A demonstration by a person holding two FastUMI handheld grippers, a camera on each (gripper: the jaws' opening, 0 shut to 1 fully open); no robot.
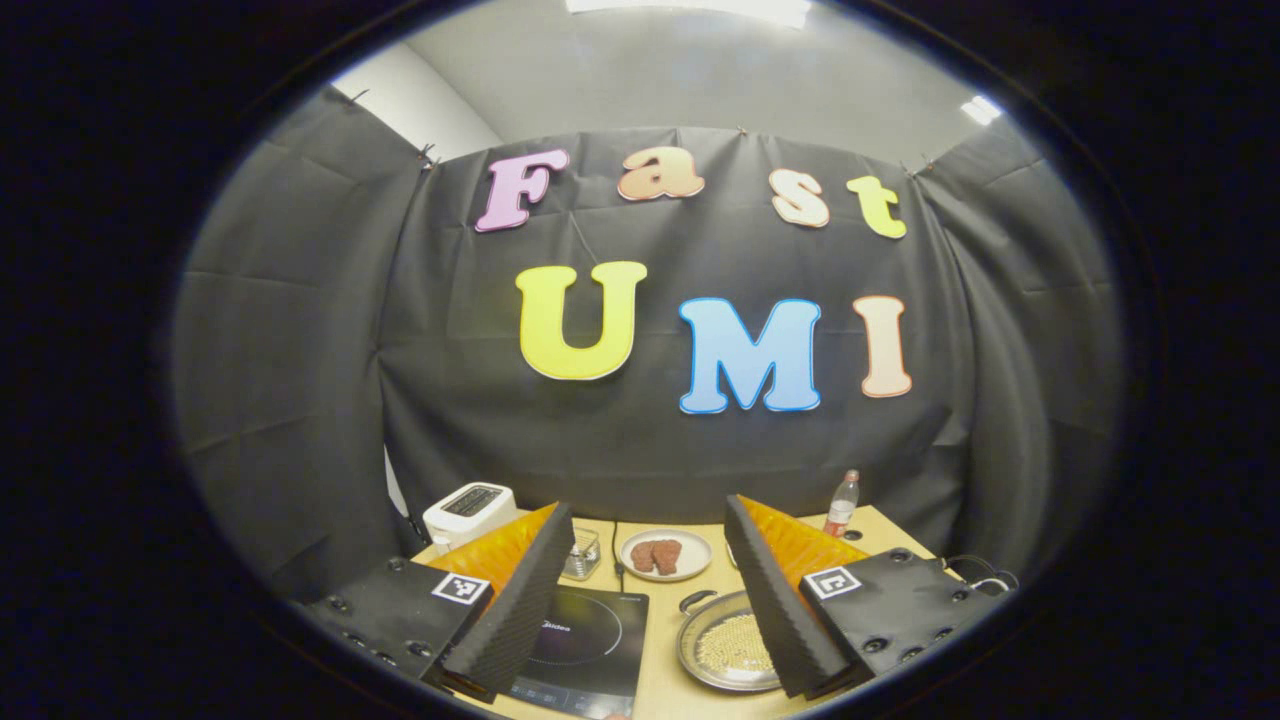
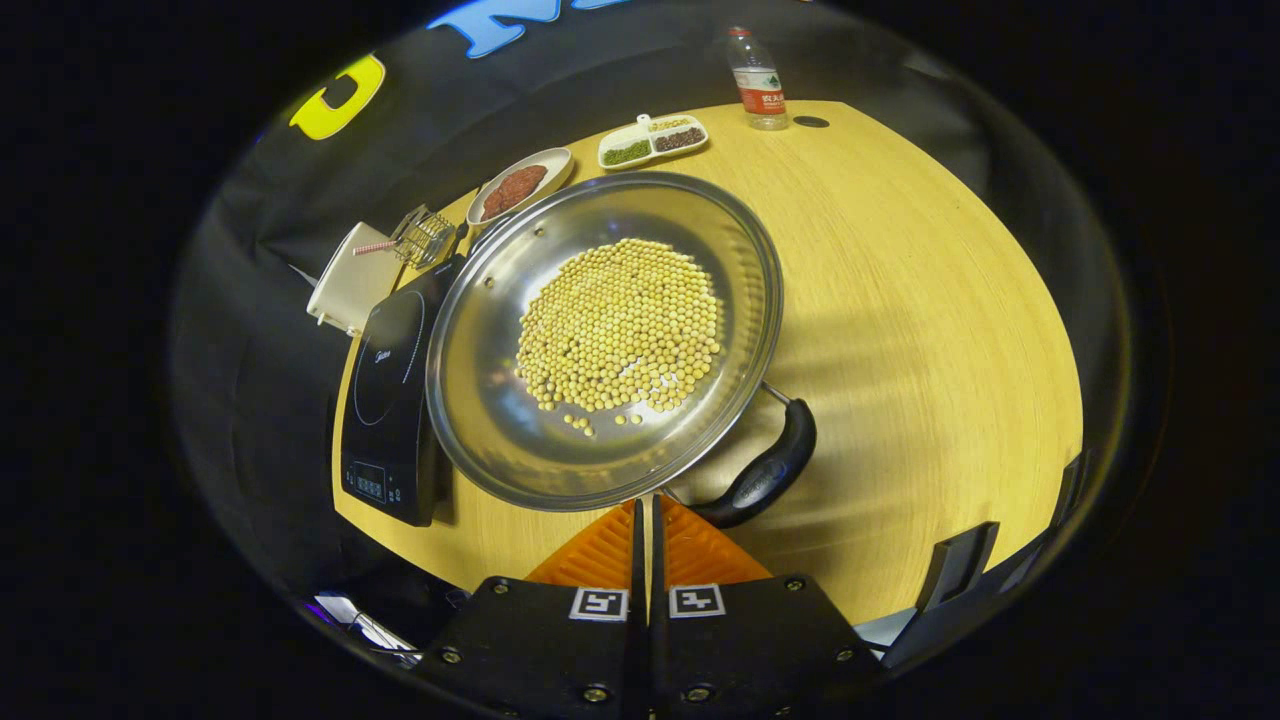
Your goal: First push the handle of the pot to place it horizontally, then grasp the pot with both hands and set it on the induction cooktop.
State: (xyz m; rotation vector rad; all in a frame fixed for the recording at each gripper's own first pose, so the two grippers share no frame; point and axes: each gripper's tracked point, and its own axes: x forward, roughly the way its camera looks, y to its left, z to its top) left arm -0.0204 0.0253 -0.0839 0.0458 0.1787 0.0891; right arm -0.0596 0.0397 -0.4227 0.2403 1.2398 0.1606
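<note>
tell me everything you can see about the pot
The pot is a wide, shallow pan of shiny metal, open with no lid, holding a loose heap of small yellow beans. It has two dark loop handles: the near one lies just beside the closed right tongs, the far one points toward the plate. It sits upright on the wooden table, beside the black induction cooktop, not yet on it.

Bright overhead light – sharp, fisheye-bent edges.
</note>
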